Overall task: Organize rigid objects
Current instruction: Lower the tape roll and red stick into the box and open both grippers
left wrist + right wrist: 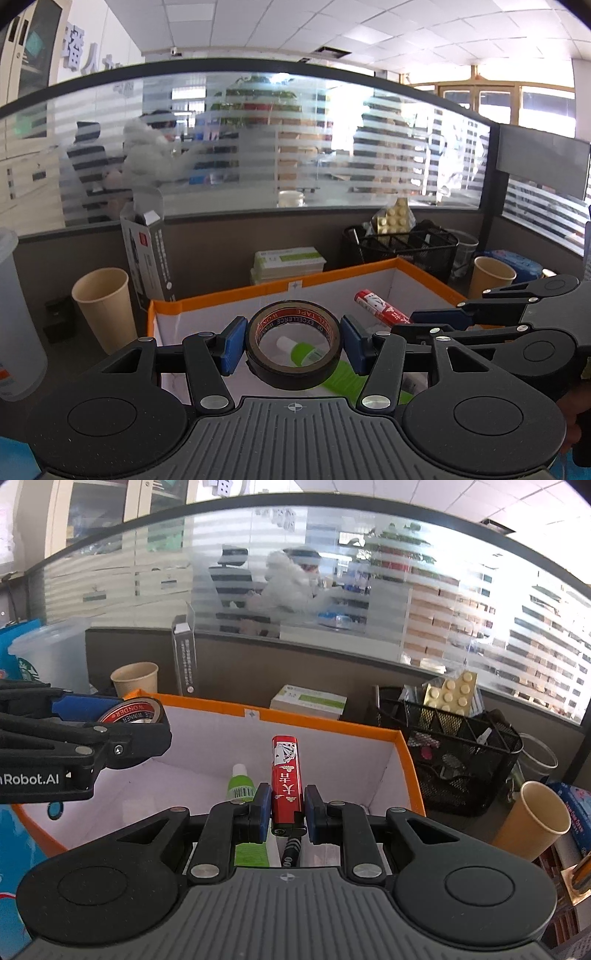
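My left gripper [293, 345] is shut on a black tape roll [293, 352] with a red core and holds it above the orange-rimmed white box [236, 293]. The left gripper and the roll [138, 710] also show at the left of the right wrist view. My right gripper [286, 806] is shut on a red playing-card pack [286, 775] over the box [332, 725]. The pack [380, 308] also shows in the left wrist view. A green tube [242, 786] lies inside the box, and a black pen [291, 849] lies below the pack.
Paper cups stand left [101, 306] and right [489, 277] of the box. A black mesh organizer [450, 753] with a yellow brick plate stands at the back right. A green-white carton [308, 701] and an upright grey box [147, 254] stand behind. A glass partition closes the back.
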Motion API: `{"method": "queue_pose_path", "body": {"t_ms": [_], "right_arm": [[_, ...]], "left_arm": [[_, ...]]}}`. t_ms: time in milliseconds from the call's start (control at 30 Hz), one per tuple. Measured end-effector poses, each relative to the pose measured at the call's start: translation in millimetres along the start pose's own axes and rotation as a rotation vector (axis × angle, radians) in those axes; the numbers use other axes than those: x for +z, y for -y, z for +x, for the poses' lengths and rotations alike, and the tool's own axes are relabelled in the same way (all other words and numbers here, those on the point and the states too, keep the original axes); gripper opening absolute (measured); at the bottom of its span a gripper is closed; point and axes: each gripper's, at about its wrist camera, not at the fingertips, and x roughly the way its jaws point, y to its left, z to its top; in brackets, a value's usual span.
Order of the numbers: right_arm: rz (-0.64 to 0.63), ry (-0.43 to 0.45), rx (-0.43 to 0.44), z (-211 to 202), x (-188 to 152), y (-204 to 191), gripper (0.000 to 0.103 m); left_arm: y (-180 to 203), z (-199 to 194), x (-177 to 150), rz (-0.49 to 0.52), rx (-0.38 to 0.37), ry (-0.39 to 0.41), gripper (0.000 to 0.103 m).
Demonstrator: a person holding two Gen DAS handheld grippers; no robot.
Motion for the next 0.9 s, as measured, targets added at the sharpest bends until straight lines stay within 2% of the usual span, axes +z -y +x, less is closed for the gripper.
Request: {"method": "queue_pose_path", "body": {"t_ms": [900], "right_arm": [[0.001, -0.098, -0.017, 27, -6, 2, 0.017]], "left_arm": [[-3, 28, -20, -0.012, 0.005, -0.129, 0.053]]}}
